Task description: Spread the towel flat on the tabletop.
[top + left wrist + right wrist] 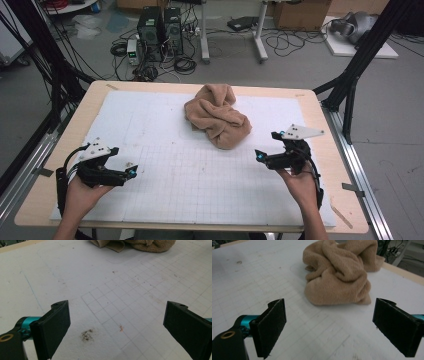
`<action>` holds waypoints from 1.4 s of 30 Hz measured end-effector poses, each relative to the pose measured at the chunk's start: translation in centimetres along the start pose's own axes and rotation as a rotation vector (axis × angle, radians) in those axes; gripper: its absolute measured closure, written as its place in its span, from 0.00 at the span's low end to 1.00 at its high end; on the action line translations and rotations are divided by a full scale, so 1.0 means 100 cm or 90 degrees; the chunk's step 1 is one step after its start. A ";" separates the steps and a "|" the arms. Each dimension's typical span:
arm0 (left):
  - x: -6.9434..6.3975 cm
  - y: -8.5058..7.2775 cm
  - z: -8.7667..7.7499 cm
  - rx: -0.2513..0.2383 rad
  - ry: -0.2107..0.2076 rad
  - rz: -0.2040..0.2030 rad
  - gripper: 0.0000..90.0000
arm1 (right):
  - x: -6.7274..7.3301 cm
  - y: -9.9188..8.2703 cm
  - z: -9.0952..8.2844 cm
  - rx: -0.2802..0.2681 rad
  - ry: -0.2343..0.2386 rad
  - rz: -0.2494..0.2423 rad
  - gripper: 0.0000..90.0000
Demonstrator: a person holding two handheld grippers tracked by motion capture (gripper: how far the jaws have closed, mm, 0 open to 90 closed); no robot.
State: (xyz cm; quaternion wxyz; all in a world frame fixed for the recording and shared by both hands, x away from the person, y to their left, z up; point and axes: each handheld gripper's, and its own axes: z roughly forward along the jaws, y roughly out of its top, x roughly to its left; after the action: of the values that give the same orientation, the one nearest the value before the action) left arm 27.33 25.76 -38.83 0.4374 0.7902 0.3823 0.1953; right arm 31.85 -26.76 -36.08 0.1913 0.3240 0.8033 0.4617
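— What's happening on the left side?

— The left tongs (131, 172) are hovering low over the white grid mat (165, 125), at about eight o'clock on the worktop (75, 130). The jaws are standing wide apart with nothing between them, and a small dark smudge (86, 335) is sitting on the mat just ahead of them.

— And the cloth?

— The tan towel (217, 115) is lying bunched in a heap toward twelve o'clock, just right of the middle, well apart from the left tongs and nearer to the right ones.

— So the right hand is closer?

— Yes, the right tongs (259, 156) are pointing at the heap from about four o'clock, jaws also wide and empty, with the towel (338, 275) lying straight ahead.

— What worries you?

— The towel is crumpled, so no edge or corner is showing clearly. I'm guessing a pinch into the bulk would catch several layers at once, lifting a lump instead of a corner. Also, one side pulling alone could be dragging the whole heap across the mat.
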 end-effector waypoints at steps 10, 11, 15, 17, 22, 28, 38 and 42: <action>0.002 0.006 0.003 -0.008 -0.008 -0.009 0.09 | -0.006 0.046 0.054 0.028 0.009 -0.022 0.12; 0.002 0.006 0.003 -0.008 -0.008 -0.009 0.09 | -0.006 0.046 0.054 0.028 0.009 -0.022 0.12; 0.003 0.007 0.004 -0.009 -0.011 -0.009 0.09 | -0.009 0.049 0.082 0.046 0.017 -0.016 0.16; 0.003 0.007 0.005 -0.009 -0.011 -0.009 0.10 | -0.011 0.047 0.094 0.057 0.020 -0.016 0.19; 0.004 0.007 0.007 -0.006 -0.010 -0.014 0.10 | -0.015 0.040 0.120 0.092 0.021 -0.002 0.33; 0.001 0.008 0.011 -0.006 -0.015 -0.010 0.12 | -0.013 0.036 0.134 0.118 -0.009 -0.011 0.58; -0.003 0.010 0.016 -0.003 -0.023 -0.008 0.14 | -0.009 0.039 0.132 0.143 0.003 -0.050 0.93; -0.003 0.010 0.013 -0.009 -0.027 -0.008 0.16 | 0.005 0.046 0.119 0.114 0.045 -0.088 0.95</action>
State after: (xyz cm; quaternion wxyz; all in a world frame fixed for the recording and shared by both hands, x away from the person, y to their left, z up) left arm 28.41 24.44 -38.71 0.4521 0.7888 0.3762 0.1787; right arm 40.24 -17.38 -38.03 0.1643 0.2672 0.8678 0.3854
